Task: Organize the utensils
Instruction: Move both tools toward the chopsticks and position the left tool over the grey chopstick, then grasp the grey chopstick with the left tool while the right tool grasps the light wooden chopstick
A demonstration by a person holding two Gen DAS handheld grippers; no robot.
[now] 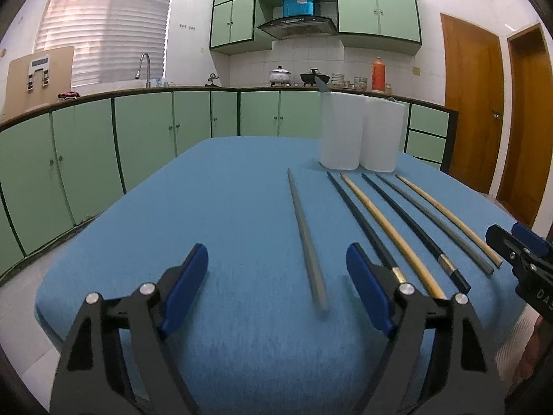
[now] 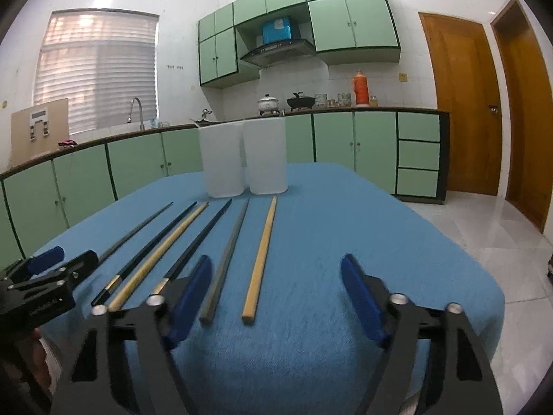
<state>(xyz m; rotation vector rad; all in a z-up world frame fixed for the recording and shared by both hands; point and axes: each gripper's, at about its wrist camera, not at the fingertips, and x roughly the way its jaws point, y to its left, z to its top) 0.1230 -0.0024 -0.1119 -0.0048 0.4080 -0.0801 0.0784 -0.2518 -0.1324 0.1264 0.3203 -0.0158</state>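
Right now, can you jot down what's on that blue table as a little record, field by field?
surface: table under a blue cloth
chopsticks: six lying side by side, thin ends toward the cups
colours: two grey, two black, two tan
cups: two white cups standing touching at the far end; a dark tip pokes out of one
left gripper: open, the lone grey chopstick between its fingers, not pinched
right gripper: open, the outer tan chopstick between its fingers, not pinched

This is a home kitchen: green cupboards (image 1: 145, 131), a sink tap (image 1: 145, 67), pots (image 1: 280, 75) on the stove, a hood (image 1: 297, 26).
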